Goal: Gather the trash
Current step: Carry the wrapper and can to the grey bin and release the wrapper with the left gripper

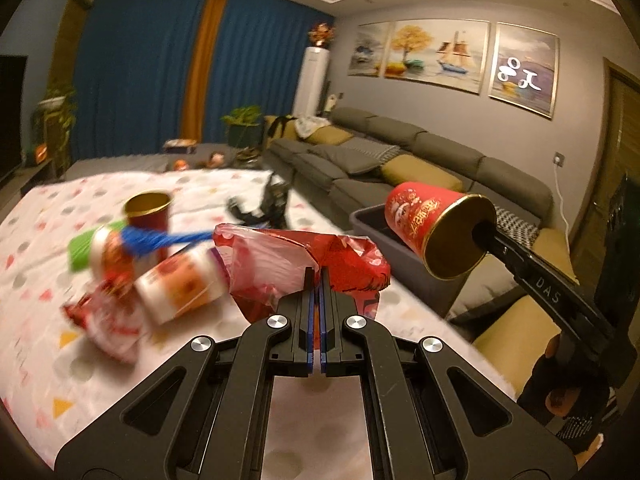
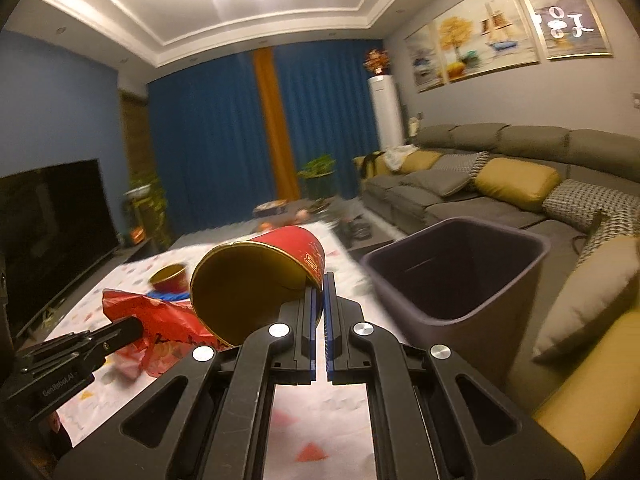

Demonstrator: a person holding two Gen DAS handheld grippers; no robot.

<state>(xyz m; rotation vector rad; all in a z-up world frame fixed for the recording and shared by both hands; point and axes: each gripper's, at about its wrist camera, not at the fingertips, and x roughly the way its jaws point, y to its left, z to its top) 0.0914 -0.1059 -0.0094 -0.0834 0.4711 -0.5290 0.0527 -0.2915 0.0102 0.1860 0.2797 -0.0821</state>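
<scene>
My left gripper (image 1: 317,276) is shut on a crumpled red plastic bag (image 1: 304,260), held above the patterned tablecloth (image 1: 60,360). My right gripper (image 2: 320,282) is shut on the rim of a red paper cup with a gold inside (image 2: 256,280). One finger is inside the cup, which is tipped on its side, in the air, left of the dark grey bin (image 2: 460,320). In the left wrist view the cup (image 1: 420,220) hangs in front of the bin (image 1: 368,220). The right wrist view shows the left gripper (image 2: 132,328) with the bag (image 2: 160,316).
More litter lies on the cloth: an upright red cup (image 1: 148,212), a white tub on its side (image 1: 180,284), a green-lidded container (image 1: 86,248), something blue (image 1: 160,240) and red wrappers (image 1: 108,316). A grey sofa (image 2: 500,184) runs along the right, and a TV (image 2: 52,232) stands at the left.
</scene>
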